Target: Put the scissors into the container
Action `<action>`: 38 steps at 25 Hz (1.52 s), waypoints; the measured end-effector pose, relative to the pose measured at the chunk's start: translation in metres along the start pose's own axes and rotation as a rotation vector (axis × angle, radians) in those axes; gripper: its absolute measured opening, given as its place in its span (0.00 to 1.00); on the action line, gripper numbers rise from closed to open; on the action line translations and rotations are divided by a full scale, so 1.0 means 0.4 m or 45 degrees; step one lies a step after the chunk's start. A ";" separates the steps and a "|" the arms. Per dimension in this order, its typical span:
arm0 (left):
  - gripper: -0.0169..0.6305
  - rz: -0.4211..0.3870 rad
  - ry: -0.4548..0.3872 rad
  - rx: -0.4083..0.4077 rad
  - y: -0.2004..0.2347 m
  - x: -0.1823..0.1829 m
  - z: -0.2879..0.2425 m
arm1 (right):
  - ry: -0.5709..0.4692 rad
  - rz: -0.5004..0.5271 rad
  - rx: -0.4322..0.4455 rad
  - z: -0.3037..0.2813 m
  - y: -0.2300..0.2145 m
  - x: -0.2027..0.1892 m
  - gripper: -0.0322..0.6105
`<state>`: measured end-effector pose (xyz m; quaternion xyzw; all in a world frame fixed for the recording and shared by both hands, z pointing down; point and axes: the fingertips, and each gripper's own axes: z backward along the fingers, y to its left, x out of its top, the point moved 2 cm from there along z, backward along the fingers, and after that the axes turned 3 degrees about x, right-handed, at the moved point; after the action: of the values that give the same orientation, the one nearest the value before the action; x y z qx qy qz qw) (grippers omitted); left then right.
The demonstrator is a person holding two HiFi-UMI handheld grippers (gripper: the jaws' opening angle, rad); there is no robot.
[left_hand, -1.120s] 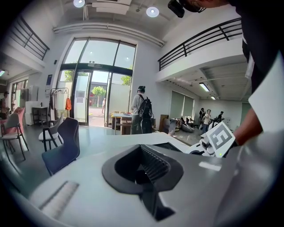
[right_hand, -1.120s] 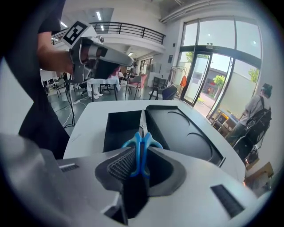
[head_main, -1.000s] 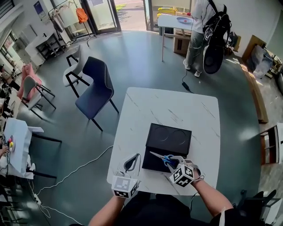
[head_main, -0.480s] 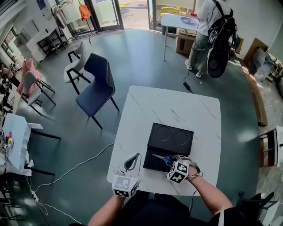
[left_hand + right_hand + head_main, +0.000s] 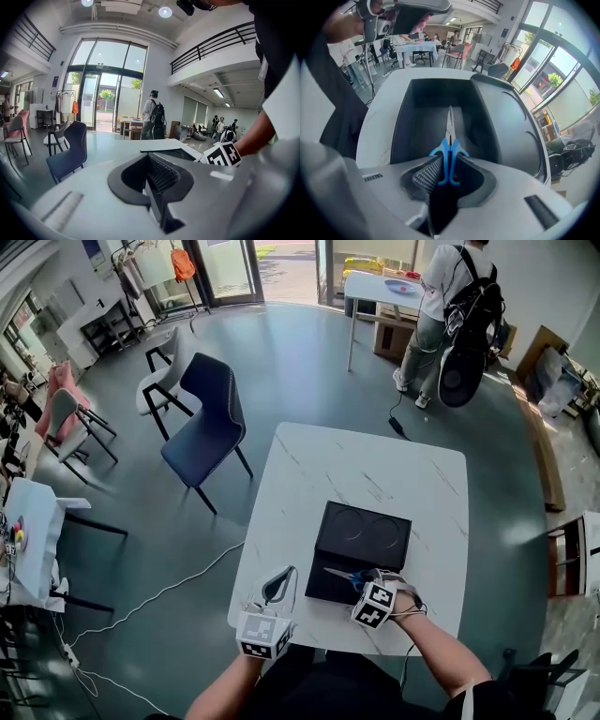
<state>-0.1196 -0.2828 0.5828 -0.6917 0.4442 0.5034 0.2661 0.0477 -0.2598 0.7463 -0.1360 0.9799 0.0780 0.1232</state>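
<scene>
Right gripper (image 5: 447, 171) front and centre: its jaws are clamped tight on the blue handles of the scissors (image 5: 449, 140), which stand on edge right in the middle of the grip. The closed silver blades run straight out ahead of the jaws. They point over the open, dark recess of the black container (image 5: 412, 117), along its middle. Whether the tips touch the bottom cannot be told. To the right of that recess, the container has a flat black panel marked with two faint rings.

From the head view, the container sits on the near half of the white marble table (image 5: 375, 474), with the right gripper at its near edge. The scissors lie over the container's near part, blades aimed to the left.

Over on the left, the left gripper (image 5: 152, 183) has its jaws pressed together with nothing between them. It sits at the table's near left corner, just beside the container, well apart from the scissors.
</scene>
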 end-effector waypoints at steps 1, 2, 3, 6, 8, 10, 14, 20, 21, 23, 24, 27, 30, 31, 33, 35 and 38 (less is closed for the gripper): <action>0.04 0.001 0.001 -0.001 -0.002 0.000 -0.001 | -0.009 -0.013 0.000 0.001 0.000 -0.002 0.21; 0.04 0.002 0.000 -0.001 -0.003 0.003 -0.002 | -0.018 -0.026 -0.001 0.005 0.000 -0.004 0.21; 0.04 0.002 -0.001 -0.003 -0.005 0.005 -0.002 | -0.028 -0.036 -0.008 0.012 0.000 -0.003 0.21; 0.04 -0.003 -0.006 -0.012 -0.005 0.008 0.000 | -0.089 -0.058 -0.055 0.053 -0.006 0.017 0.21; 0.04 -0.001 -0.009 -0.014 -0.005 0.015 0.002 | -0.168 -0.111 -0.085 0.096 -0.014 0.042 0.21; 0.04 -0.003 -0.018 -0.021 -0.009 0.019 0.003 | -0.268 -0.195 -0.120 0.153 -0.026 0.066 0.20; 0.04 -0.001 -0.036 -0.039 -0.019 0.029 0.003 | -0.482 -0.360 -0.216 0.276 -0.056 0.106 0.18; 0.04 0.015 -0.083 -0.068 -0.041 0.082 0.015 | -0.753 -0.418 -0.527 0.453 -0.089 0.148 0.13; 0.04 0.015 -0.098 -0.075 -0.045 0.096 0.017 | -0.800 -0.440 -0.566 0.478 -0.093 0.153 0.12; 0.04 0.009 -0.125 -0.087 -0.052 0.120 0.020 | -0.890 -0.498 -0.633 0.518 -0.099 0.160 0.09; 0.04 0.004 -0.138 -0.092 -0.055 0.130 0.020 | -0.936 -0.534 -0.662 0.534 -0.102 0.161 0.09; 0.04 -0.005 -0.169 -0.103 -0.065 0.155 0.016 | -1.079 -0.649 -0.724 0.582 -0.111 0.164 0.06; 0.04 -0.011 -0.194 -0.118 -0.074 0.176 0.015 | -1.199 -0.736 -0.754 0.621 -0.116 0.168 0.06; 0.04 -0.019 -0.200 -0.124 -0.077 0.180 0.016 | -1.229 -0.751 -0.767 0.633 -0.116 0.169 0.06; 0.04 -0.036 -0.207 -0.132 -0.082 0.181 0.015 | -1.277 -0.757 -0.789 0.656 -0.116 0.168 0.06; 0.04 -0.038 -0.205 -0.131 -0.085 0.178 0.011 | -1.296 -0.747 -0.811 0.673 -0.118 0.164 0.06; 0.04 -0.007 -0.200 -0.134 -0.092 0.184 0.010 | -1.308 -0.758 -0.845 0.695 -0.126 0.148 0.06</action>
<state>-0.0816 -0.2881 0.5098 -0.6642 0.3931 0.5781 0.2649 0.0681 -0.2707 0.4586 -0.3762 0.6419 0.3921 0.5410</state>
